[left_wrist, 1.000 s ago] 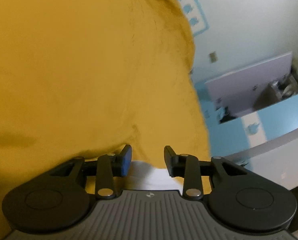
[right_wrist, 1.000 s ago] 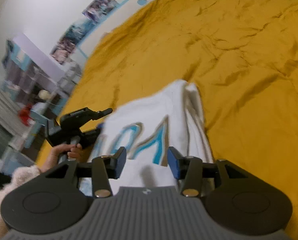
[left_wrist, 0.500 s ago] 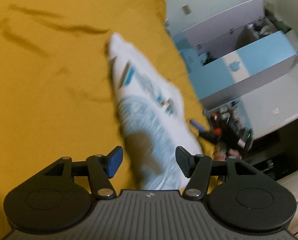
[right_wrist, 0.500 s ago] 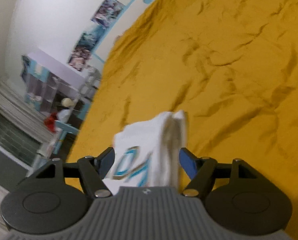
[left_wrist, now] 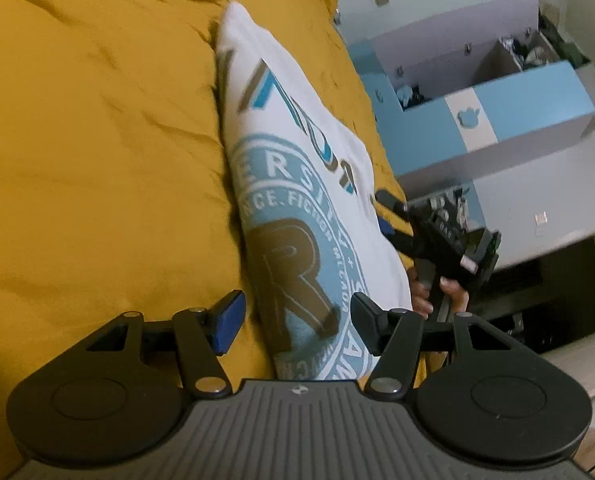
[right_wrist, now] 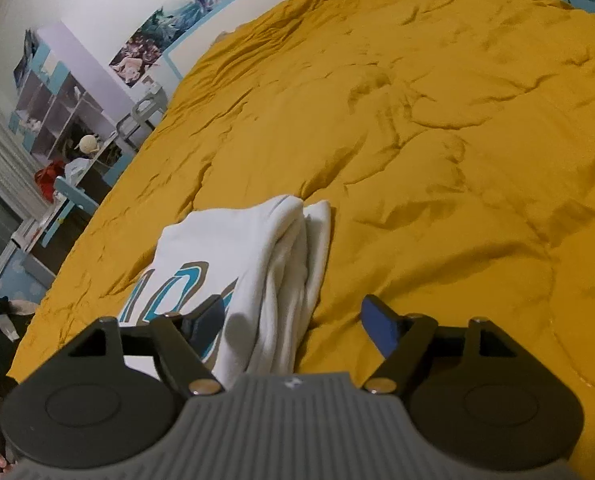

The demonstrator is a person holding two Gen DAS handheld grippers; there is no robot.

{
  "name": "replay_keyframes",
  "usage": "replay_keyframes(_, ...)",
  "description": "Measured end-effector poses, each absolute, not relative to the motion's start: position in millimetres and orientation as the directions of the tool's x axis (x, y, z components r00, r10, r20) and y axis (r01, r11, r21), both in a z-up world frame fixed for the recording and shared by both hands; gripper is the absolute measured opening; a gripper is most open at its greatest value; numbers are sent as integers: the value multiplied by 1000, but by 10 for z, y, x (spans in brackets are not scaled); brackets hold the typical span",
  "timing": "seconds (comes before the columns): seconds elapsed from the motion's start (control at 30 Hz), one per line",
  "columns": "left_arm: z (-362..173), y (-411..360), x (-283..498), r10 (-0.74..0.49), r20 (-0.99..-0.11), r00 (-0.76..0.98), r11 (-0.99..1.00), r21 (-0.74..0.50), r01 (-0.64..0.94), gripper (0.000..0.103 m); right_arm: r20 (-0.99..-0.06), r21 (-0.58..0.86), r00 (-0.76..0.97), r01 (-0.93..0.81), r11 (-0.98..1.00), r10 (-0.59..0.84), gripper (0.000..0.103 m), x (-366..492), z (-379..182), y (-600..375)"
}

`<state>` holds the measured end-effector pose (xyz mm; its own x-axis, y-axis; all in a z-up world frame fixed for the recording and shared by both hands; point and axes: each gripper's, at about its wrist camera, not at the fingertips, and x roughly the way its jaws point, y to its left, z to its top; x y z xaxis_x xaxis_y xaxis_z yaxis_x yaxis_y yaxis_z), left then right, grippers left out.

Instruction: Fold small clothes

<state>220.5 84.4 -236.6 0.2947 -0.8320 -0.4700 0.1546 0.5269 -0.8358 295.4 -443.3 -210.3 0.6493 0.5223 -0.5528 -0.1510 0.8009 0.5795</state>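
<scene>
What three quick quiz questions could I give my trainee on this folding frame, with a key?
1. True or false: the left gripper is clamped on the white T-shirt.
2. What does the T-shirt lie on: (a) a wooden table, (b) the mustard bedspread, (c) a blue chair?
3. In the right wrist view, which side of the T-shirt shows stacked folded layers?

Key
1. False; its jaws stand open, as do those of the right gripper.
2. b.
3. Its right edge, near the gap between the fingers.

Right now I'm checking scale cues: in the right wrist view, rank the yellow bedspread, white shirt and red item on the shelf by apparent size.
1. yellow bedspread
2. white shirt
3. red item, though distance shrinks it
</scene>
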Motion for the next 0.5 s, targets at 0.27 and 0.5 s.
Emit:
replay_keyframes(0.27,-2389,790,2144,-843,-467,266,512,-849,132,69,-528,607,651,-161,778,546,76,3016,-2178,-4426)
replay_keyframes(0.5,-2395,776,2093,-869,-440,227,469,-878,92,69,-515,640,642,-155,753,569,78,3101,-2197,-4374)
